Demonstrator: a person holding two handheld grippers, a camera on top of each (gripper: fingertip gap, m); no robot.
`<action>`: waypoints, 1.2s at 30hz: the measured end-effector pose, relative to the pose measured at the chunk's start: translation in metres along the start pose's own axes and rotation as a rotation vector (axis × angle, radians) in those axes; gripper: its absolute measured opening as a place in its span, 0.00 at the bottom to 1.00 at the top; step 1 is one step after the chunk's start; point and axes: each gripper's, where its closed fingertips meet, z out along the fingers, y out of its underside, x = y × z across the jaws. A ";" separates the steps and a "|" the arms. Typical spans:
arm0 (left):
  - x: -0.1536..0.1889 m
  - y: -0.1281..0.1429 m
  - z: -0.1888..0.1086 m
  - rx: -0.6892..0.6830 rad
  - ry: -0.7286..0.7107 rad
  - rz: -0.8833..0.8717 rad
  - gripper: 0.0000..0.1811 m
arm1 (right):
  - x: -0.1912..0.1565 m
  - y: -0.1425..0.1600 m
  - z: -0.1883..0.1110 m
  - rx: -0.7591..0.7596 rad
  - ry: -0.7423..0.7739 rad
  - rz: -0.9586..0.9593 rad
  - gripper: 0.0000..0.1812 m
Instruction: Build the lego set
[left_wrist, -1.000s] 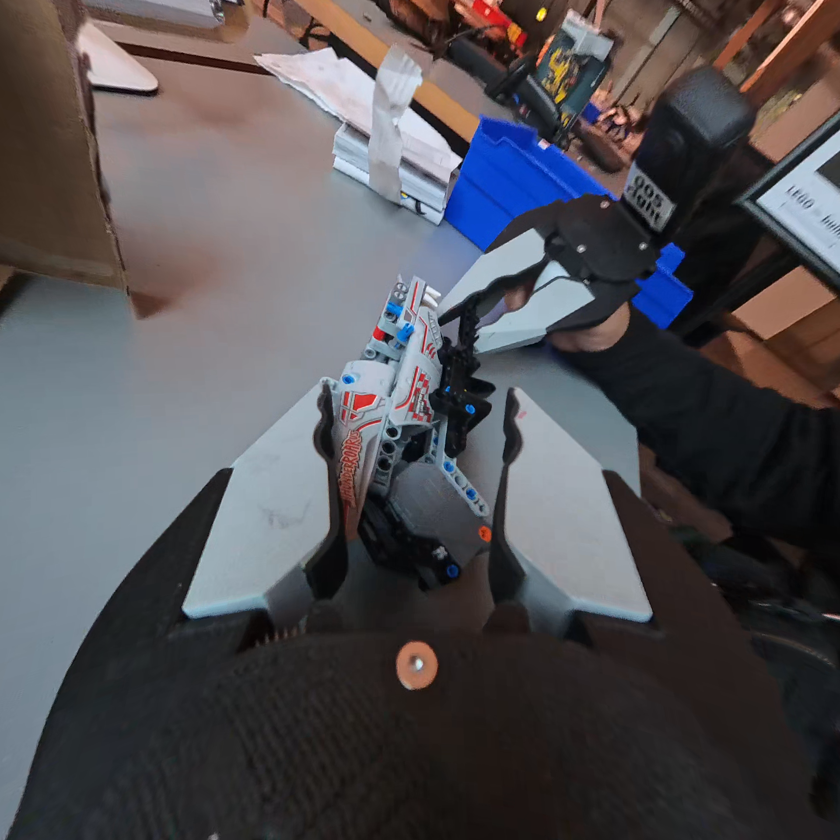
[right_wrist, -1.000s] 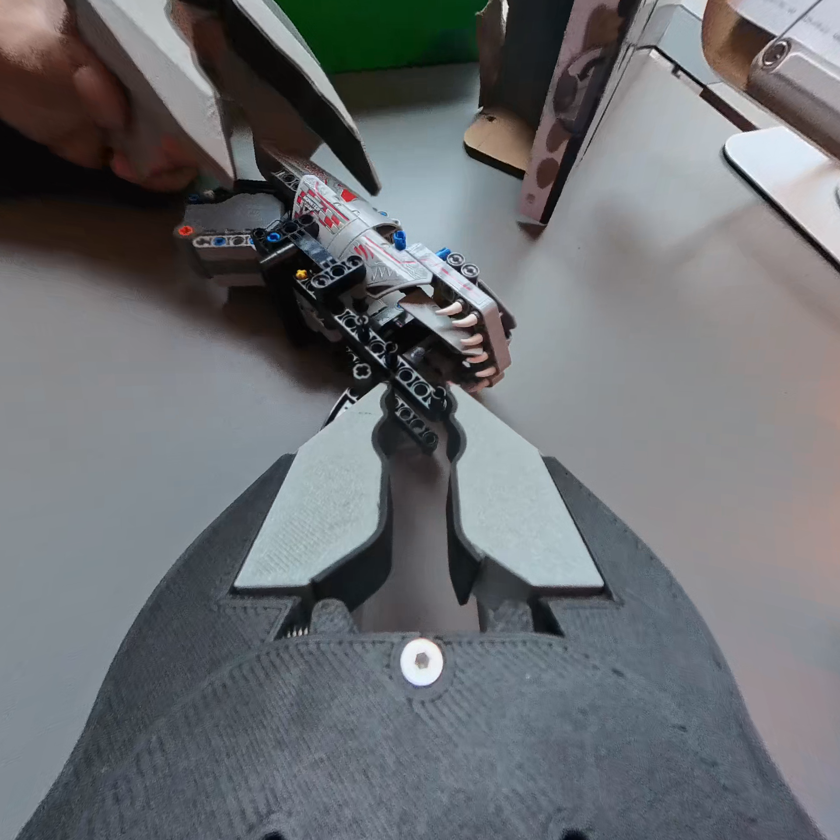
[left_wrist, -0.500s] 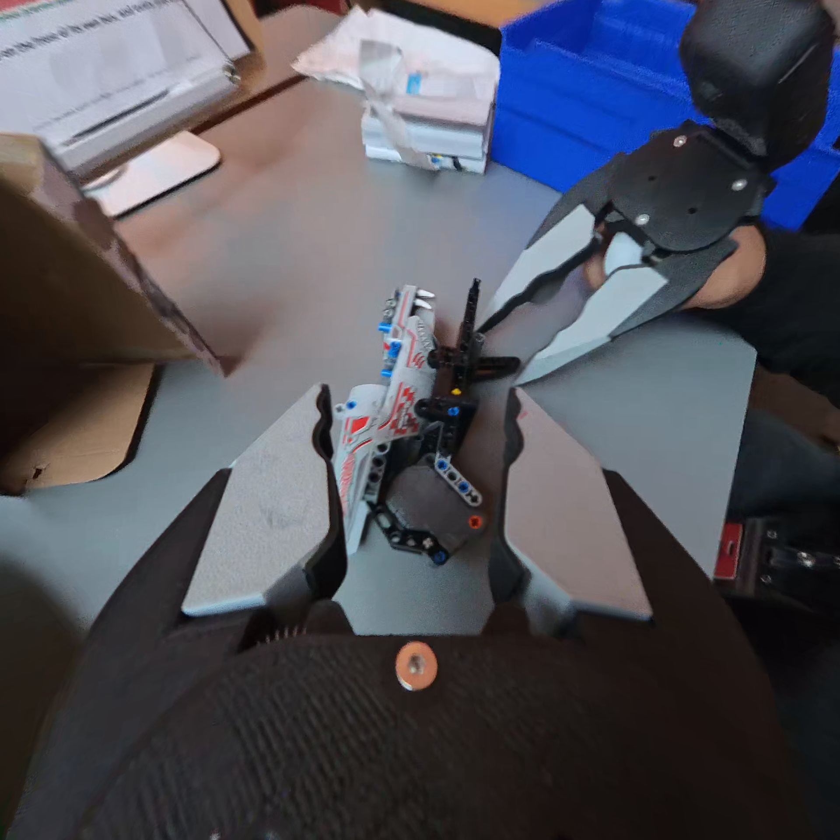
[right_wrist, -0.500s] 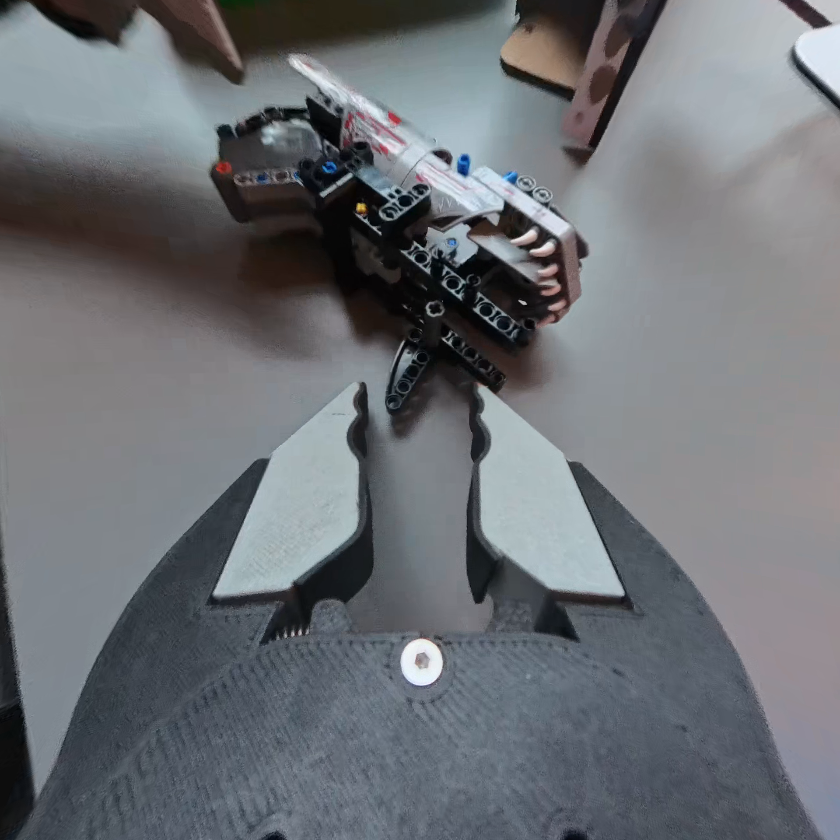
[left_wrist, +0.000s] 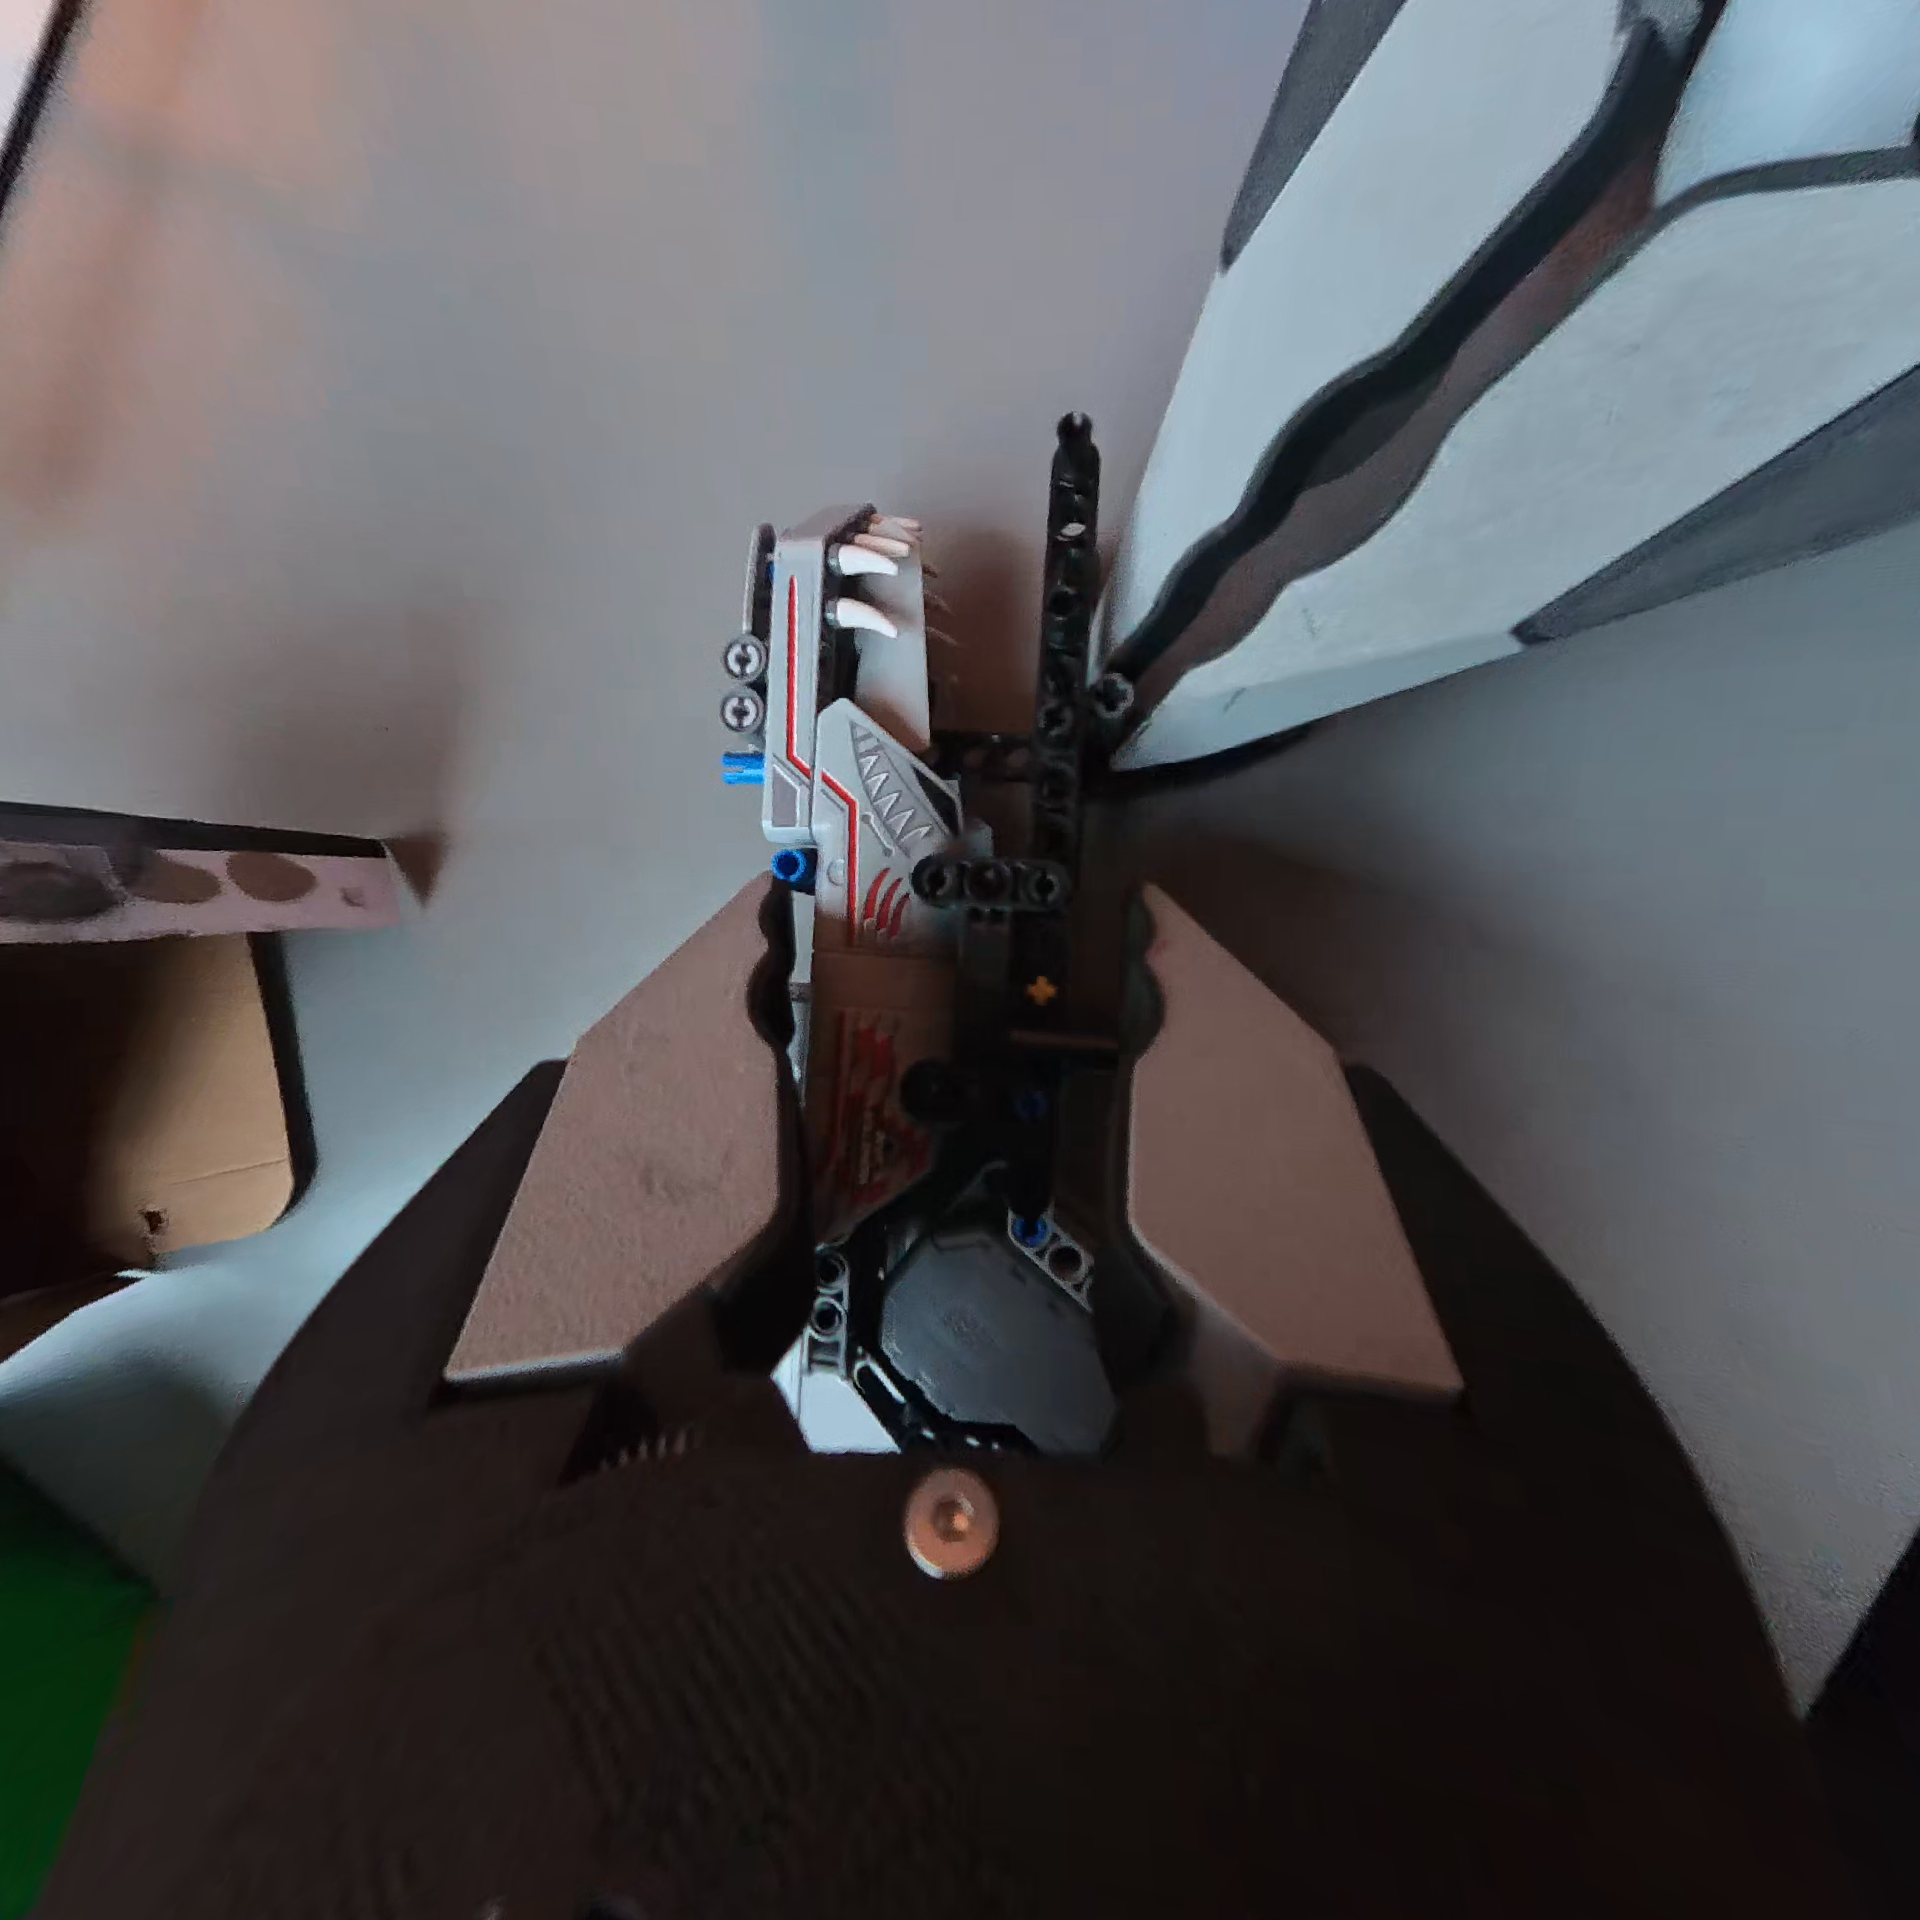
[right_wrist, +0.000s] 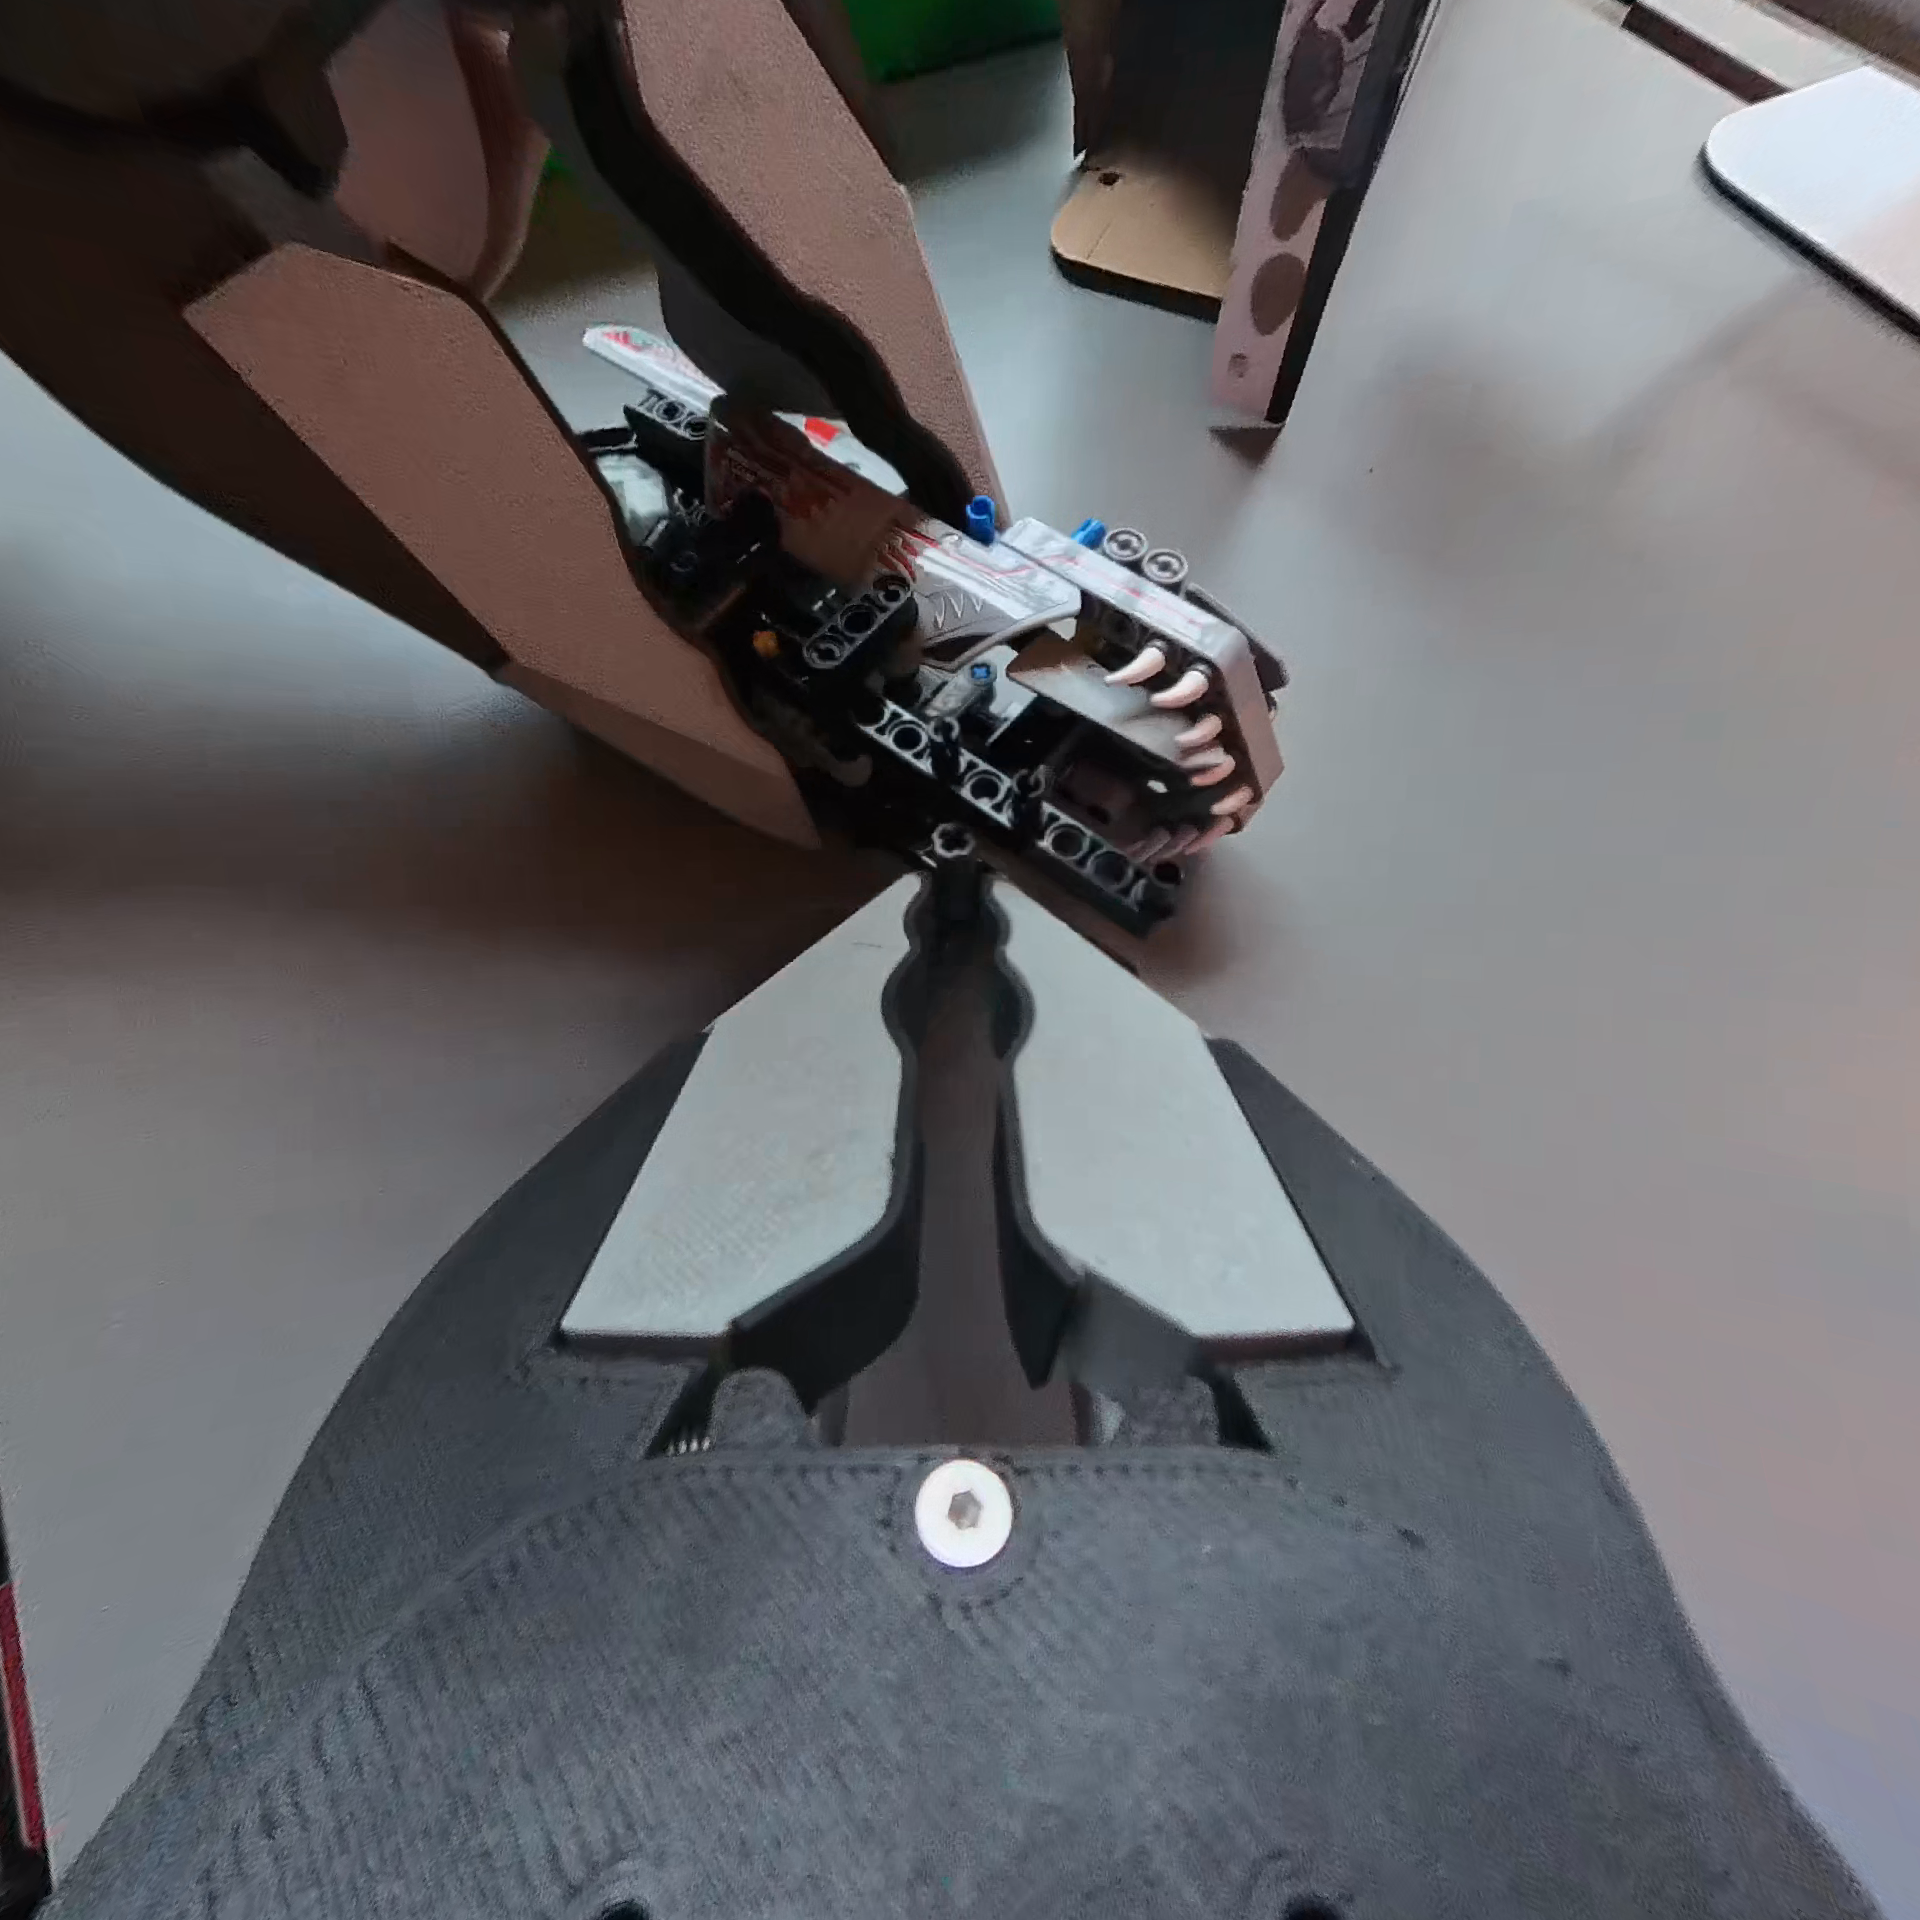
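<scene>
The grey, red and black lego model (left_wrist: 862, 790) with white teeth lies on the grey table (left_wrist: 520, 416). My left gripper (left_wrist: 956, 914) is shut on its rear half, one finger against each side. In the right wrist view the model (right_wrist: 1039, 603) points right and the left gripper's fingers (right_wrist: 416, 468) straddle it from the upper left. My right gripper (right_wrist: 951, 914) is shut on a thin black piece (right_wrist: 951, 847) that meets the model's long black beam (right_wrist: 1039, 831). The right gripper (left_wrist: 1122, 717) also shows in the left wrist view, at that beam (left_wrist: 1070, 623).
A cardboard box (left_wrist: 156, 1091) stands left of the model, also seen in the right wrist view (right_wrist: 1278, 208). A white stand base (right_wrist: 1829, 177) lies at the far right. Something green (right_wrist: 935, 31) shows at the back. My left and right fingertips are right by each other.
My left gripper has moved forward and closed on the model. My right gripper, open and backed off half a second ago, has come in and shut on the thin black piece.
</scene>
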 end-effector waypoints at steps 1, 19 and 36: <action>-0.001 0.001 0.000 -0.013 -0.009 0.004 0.33 | 0.001 0.000 0.000 -0.003 0.007 -0.009 0.02; -0.014 0.005 0.002 -0.066 -0.069 -0.053 0.30 | 0.014 -0.049 -0.070 0.471 -0.008 0.062 0.01; 0.075 -0.073 -0.103 0.739 0.532 -0.370 0.22 | -0.055 -0.095 -0.091 0.786 -0.454 0.098 0.01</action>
